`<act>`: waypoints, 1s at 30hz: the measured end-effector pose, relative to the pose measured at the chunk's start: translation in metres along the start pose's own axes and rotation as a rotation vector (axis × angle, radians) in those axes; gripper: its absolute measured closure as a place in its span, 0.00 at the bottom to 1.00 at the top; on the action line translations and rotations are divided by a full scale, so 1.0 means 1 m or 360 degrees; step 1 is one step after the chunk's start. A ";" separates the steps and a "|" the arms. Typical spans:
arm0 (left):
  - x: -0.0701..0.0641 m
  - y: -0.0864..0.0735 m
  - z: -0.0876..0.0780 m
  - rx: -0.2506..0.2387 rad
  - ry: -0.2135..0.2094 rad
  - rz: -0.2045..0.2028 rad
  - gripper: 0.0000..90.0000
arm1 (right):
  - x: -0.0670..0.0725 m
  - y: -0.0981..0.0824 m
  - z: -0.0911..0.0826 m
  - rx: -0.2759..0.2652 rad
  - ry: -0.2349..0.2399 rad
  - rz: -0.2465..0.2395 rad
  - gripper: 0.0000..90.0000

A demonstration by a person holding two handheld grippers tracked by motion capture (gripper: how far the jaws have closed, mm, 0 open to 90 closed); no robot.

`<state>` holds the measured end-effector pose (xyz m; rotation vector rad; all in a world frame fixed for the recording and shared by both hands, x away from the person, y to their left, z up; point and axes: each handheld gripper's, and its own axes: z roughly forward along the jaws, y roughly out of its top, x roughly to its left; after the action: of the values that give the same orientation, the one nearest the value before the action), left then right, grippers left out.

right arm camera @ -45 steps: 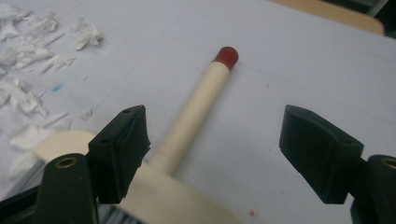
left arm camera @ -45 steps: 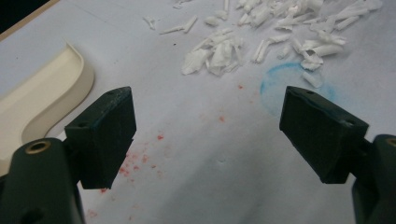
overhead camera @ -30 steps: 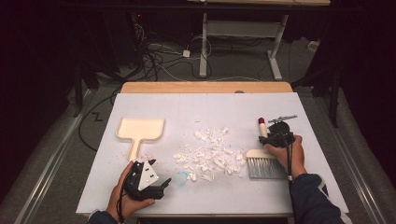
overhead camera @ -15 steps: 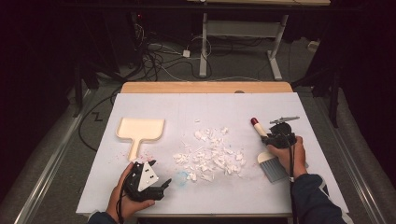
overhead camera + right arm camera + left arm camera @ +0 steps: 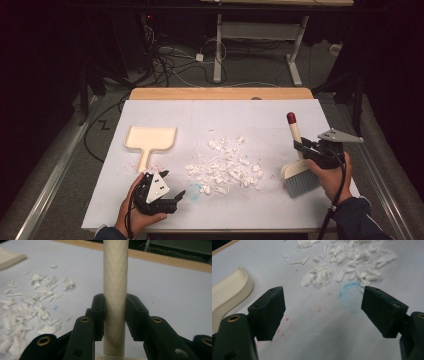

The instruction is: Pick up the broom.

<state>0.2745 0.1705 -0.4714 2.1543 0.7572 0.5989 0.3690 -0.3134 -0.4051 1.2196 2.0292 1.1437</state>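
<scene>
The right gripper (image 5: 302,146) is clamping the brush (image 5: 298,167) by its handle, bristles resting on the table (image 5: 260,112) right of the paper scraps (image 5: 225,167); swept too briskly, it could be scattering them past the dustpan (image 5: 149,139). The left gripper (image 5: 176,195) is waiting near the table's front edge with jaws wide and empty (so the dustpan is going unsteadied). Since half a second ago the brush is standing steeper and has slid slightly towards the person.

Both forearms wear dark blue sleeves with gathered cuffs. The left hand-held gripper (image 5: 179,194) is black, topped by a pale three-cornered plate with small dark holes; its blocky jaws show blue smudges and brass-ringed screw holes. The right hand-held gripper (image 5: 299,145) is black too, with a grey three-cornered plate, brass-rimmed pivots on its linkages, and a black cable trailing down past the sleeve
</scene>
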 end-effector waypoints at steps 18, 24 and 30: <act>-0.078 0.113 0.044 -0.0258 -0.0479 0.0046 0.23 | 0.038 0.004 -0.055 -0.0251 0.0082 -0.0143 0.79; -0.118 0.148 0.086 -0.0266 -0.0634 0.0038 0.25 | 0.058 0.010 -0.061 -0.0304 0.0115 -0.0199 0.79; -0.128 0.161 0.106 -0.0316 -0.0671 -0.0070 0.35 | 0.075 0.012 -0.065 -0.0343 0.0162 -0.0246 0.79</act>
<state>0.3012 -0.0558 -0.4308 1.9801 0.4899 0.1744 0.2908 -0.2703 -0.3611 0.9005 1.9742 1.3317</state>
